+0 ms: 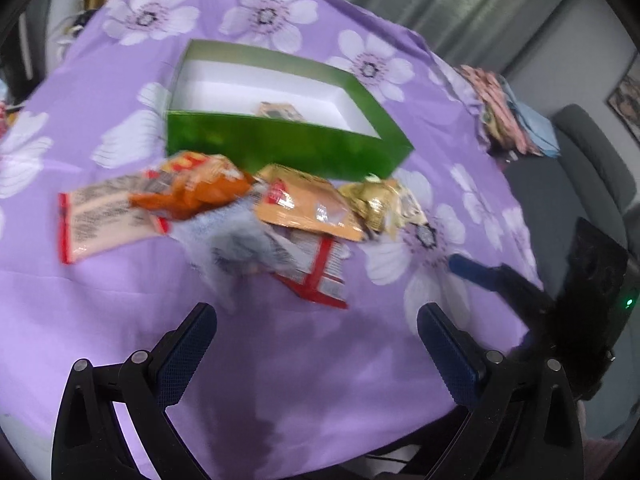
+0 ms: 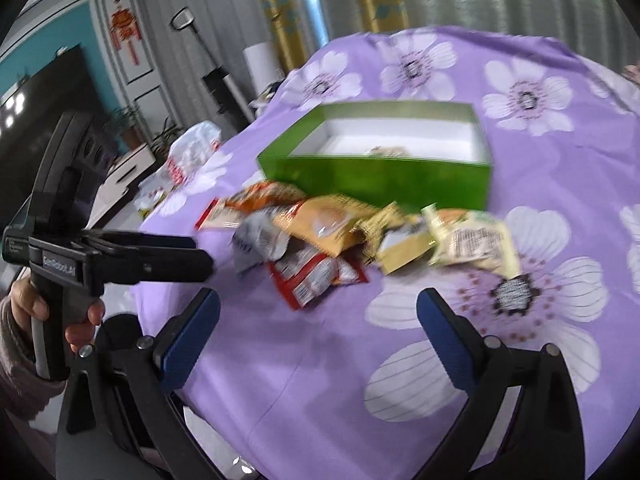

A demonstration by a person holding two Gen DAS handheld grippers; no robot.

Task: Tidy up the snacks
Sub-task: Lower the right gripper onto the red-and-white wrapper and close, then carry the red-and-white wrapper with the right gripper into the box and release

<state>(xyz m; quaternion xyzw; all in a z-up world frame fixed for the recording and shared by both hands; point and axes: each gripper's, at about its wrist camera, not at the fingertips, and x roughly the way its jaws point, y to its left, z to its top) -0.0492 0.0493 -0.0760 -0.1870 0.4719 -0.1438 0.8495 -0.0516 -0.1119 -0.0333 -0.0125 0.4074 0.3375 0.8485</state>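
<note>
A green box [image 1: 280, 148] with a white inside stands on the purple flowered tablecloth [image 1: 280, 360]; one small snack packet [image 1: 278, 111] lies in it. The box also shows in the right wrist view [image 2: 372, 178]. A pile of snack packets [image 1: 248, 216] lies in front of the box: orange, red-and-white, grey, tan and gold ones. The same pile shows in the right wrist view [image 2: 340, 236]. My left gripper [image 1: 316, 344] is open and empty, just short of the pile. My right gripper [image 2: 318, 332] is open and empty, also short of the pile.
The right gripper's blue finger [image 1: 472, 270] shows at the right of the left wrist view. The left gripper [image 2: 120, 260], held by a hand, shows at the left of the right wrist view. Folded cloths [image 1: 508, 112] lie at the table's far right. A plastic bag [image 2: 192, 148] lies at the left edge.
</note>
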